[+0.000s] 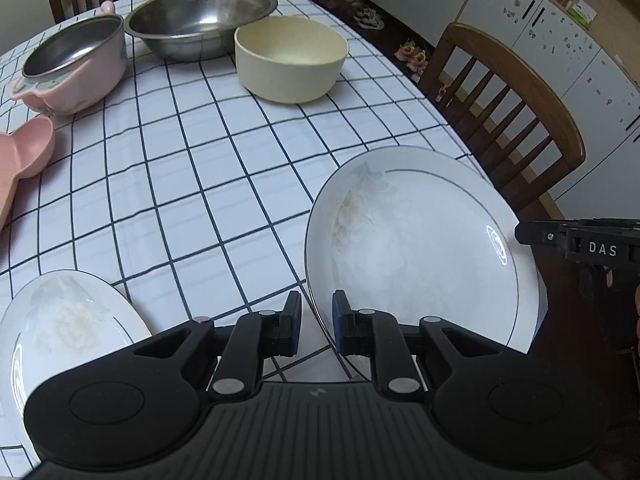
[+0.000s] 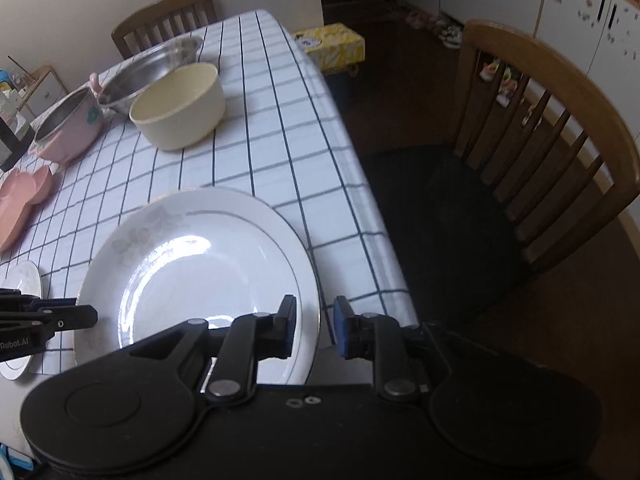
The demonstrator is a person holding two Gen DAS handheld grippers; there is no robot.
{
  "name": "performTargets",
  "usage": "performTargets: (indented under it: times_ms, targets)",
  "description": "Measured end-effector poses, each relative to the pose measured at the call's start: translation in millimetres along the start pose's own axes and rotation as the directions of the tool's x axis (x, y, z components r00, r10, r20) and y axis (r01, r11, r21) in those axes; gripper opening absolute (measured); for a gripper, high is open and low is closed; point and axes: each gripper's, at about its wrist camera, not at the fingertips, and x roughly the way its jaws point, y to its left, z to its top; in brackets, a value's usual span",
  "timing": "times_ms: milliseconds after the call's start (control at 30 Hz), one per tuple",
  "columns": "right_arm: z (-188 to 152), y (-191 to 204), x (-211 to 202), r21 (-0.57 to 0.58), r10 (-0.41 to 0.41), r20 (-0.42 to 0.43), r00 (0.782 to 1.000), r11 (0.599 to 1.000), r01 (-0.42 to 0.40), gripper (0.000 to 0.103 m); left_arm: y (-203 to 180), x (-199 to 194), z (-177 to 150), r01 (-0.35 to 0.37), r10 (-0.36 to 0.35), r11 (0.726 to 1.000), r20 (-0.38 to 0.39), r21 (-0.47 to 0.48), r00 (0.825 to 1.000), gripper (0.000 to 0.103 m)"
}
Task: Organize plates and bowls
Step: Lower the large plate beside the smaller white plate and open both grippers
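Observation:
A large white plate (image 1: 420, 248) (image 2: 200, 272) with a silver line lies flat near the table's right edge. My left gripper (image 1: 317, 320) straddles its left rim, one finger over the plate and one outside. The jaws stand slightly apart and cloth shows beside the rim. My right gripper (image 2: 316, 324) straddles the right rim the same way, open, with its pads off the rim. A second white plate (image 1: 60, 328) (image 2: 20, 284) lies at the near left. Further back stand a cream bowl (image 1: 290, 58) (image 2: 180, 108), a steel bowl (image 1: 200, 20) (image 2: 152, 68) and a pink steel-lined bowl (image 1: 76, 64) (image 2: 68, 132).
A pink divided dish (image 1: 24, 152) (image 2: 20, 200) lies at the left edge. The checked tablecloth (image 1: 180, 200) covers the table. A wooden chair (image 2: 560, 140) (image 1: 520, 112) stands close to the table's right side, another chair (image 2: 168, 16) at the far end. A yellow box (image 2: 332, 44) sits beyond the table.

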Motion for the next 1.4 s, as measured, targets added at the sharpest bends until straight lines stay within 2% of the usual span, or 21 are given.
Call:
performTargets:
  times_ms: [100, 233, 600, 667, 800, 967, 1100, 1233, 1333, 1400]
  targets:
    - [1.6, 11.5, -13.0, -0.019, 0.018, 0.03, 0.999, 1.0, -0.018, 0.025, 1.9, -11.6, 0.6, -0.003, 0.003, 1.0, 0.034, 0.005, 0.999, 0.015]
    - [2.4, 34.7, -29.1, -0.056, 0.052, 0.072, 0.996, 0.997, -0.048, 0.037, 5.8, -27.3, -0.2, -0.006, 0.006, 1.0, 0.069, 0.004, 0.998, 0.015]
    - [0.5, 98.0, -59.2, -0.148, 0.146, 0.129, 0.981, 0.981, -0.127, 0.048, 27.4, -76.5, -10.9, -0.043, 0.046, 0.999, 0.18, -0.021, 0.983, 0.017]
    - [-0.1, 107.6, -63.3, -0.162, 0.162, 0.135, 0.977, 0.977, -0.139, 0.05, 31.5, -85.2, -13.7, -0.048, 0.053, 0.998, 0.201, -0.026, 0.978, 0.022]
    - [-2.6, 127.1, -70.6, -0.192, 0.19, 0.145, 0.971, 0.968, -0.161, 0.056, 42.5, -102.9, -21.8, -0.058, 0.07, 0.997, 0.247, -0.055, 0.967, 0.04]
    - [-6.5, 151.4, -75.2, -0.226, 0.228, 0.146, 0.963, 0.955, -0.192, 0.068, 62.2, -122.9, -32.4, -0.075, 0.099, 0.993, 0.281, -0.094, 0.955, 0.053]
    - [-7.7, 174.5, -76.0, -0.255, 0.25, 0.151, 0.956, 0.944, -0.207, 0.08, 82.3, -138.5, -44.8, -0.107, 0.144, 0.985, 0.31, -0.133, 0.94, 0.07]
    - [-10.2, 195.4, -74.5, -0.286, 0.277, 0.146, 0.95, 0.931, -0.228, 0.09, 102.9, -151.2, -56.7, -0.124, 0.175, 0.978, 0.332, -0.169, 0.927, 0.078]
    - [-13.3, 208.5, -71.2, -0.302, 0.291, 0.143, 0.946, 0.923, -0.238, 0.1, 115.1, -159.1, -66.7, -0.151, 0.211, 0.97, 0.353, -0.19, 0.911, 0.079]
    - [-15.4, 215.7, -68.1, -0.311, 0.298, 0.146, 0.943, 0.919, -0.242, 0.103, 123.8, -161.3, -73.7, -0.17, 0.234, 0.964, 0.353, -0.203, 0.906, 0.08]
